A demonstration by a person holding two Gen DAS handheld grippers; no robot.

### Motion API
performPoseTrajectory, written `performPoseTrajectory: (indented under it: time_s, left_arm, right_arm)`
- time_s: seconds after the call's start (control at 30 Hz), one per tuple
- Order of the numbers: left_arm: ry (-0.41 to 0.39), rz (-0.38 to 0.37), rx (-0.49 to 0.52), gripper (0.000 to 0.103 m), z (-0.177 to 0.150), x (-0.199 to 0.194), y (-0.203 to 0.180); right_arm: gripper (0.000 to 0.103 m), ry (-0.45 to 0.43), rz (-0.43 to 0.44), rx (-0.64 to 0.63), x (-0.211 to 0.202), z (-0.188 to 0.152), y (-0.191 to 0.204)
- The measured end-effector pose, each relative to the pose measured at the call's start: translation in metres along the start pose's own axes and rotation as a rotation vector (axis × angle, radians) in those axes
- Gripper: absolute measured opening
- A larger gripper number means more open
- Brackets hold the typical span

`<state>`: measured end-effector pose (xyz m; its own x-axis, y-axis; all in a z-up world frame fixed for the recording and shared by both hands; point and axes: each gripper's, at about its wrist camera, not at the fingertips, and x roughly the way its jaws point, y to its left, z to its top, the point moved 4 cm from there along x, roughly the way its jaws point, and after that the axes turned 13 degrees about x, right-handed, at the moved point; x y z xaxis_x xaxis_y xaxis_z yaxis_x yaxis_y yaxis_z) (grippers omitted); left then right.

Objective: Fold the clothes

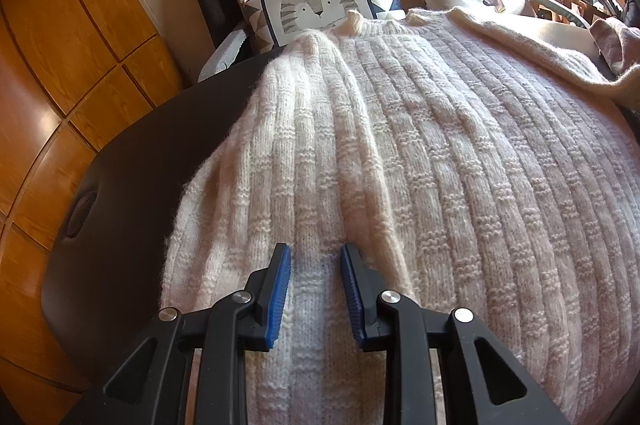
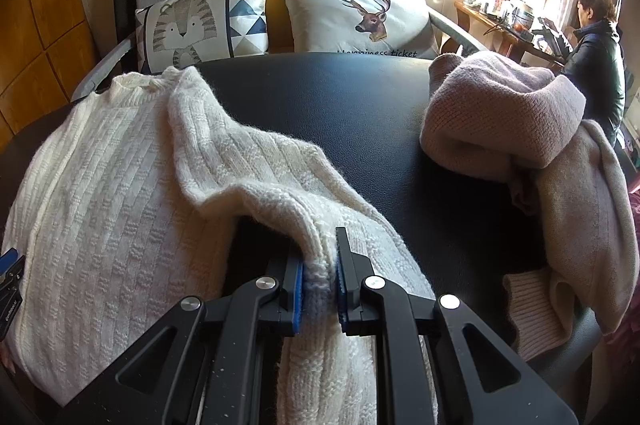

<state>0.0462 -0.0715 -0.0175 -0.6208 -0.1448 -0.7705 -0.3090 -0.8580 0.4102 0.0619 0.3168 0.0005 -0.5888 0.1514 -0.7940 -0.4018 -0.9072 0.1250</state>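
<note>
Right gripper (image 2: pixel 320 265) is clamped on the white sweater's sleeve (image 2: pixel 304 193), bottom centre of its view. Left gripper (image 1: pixel 316 265) sits spread apart over the white sweater (image 1: pixel 420 145), which covers the black table (image 1: pixel 132 161). Pink sweater (image 2: pixel 520 129) lies bunched mid-right.

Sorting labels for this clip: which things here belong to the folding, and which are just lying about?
In use:
white knit sweater
its sleeve, clamped by the right hand-held gripper
left hand-held gripper, open over the sweater

Lying about:
pink sweater
tiger cushion
deer cushion
</note>
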Motion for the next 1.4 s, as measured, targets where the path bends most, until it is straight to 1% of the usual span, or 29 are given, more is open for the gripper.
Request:
performPoseTrajectory:
  time_s: [0.2, 0.3, 0.57, 0.83, 0.97, 1.17, 1.23, 1.3, 1.4]
  left_arm:
    - [0.037, -0.032, -0.064, 0.026, 0.001, 0.001, 0.006]
    - [0.047, -0.035, -0.079, 0.027, 0.001, 0.002, 0.007]
    - [0.04, -0.009, -0.074, 0.029, 0.0, 0.002, 0.005]
    - [0.023, 0.016, -0.066, 0.03, 0.0, 0.002, 0.002]
    - [0.009, -0.003, -0.066, 0.03, -0.001, 0.003, 0.004]
    - [0.012, -0.012, -0.082, 0.029, 0.002, 0.002, 0.003]
    - [-0.004, -0.049, -0.114, 0.025, 0.005, -0.002, 0.003]
    - [-0.037, -0.085, -0.125, 0.025, 0.014, -0.008, 0.0]
    - [-0.079, -0.109, -0.068, 0.025, 0.035, -0.012, -0.02]
  right_arm:
    - [0.014, 0.012, -0.001, 0.012, 0.003, -0.001, -0.002]
    - [0.014, 0.015, -0.001, 0.016, 0.003, -0.002, -0.003]
    - [0.014, 0.025, -0.001, 0.017, 0.006, -0.005, -0.003]
    - [0.014, 0.027, 0.004, 0.021, 0.006, -0.005, -0.003]
    - [0.014, 0.033, 0.009, 0.024, 0.007, -0.006, -0.004]
    - [0.014, 0.045, 0.016, 0.021, 0.01, -0.005, -0.006]
    - [0.014, 0.047, 0.017, 0.019, 0.011, -0.005, -0.007]
    - [0.014, 0.045, 0.024, 0.027, 0.01, -0.003, -0.007]
    - [0.014, 0.041, 0.031, 0.035, 0.008, 0.002, -0.008]
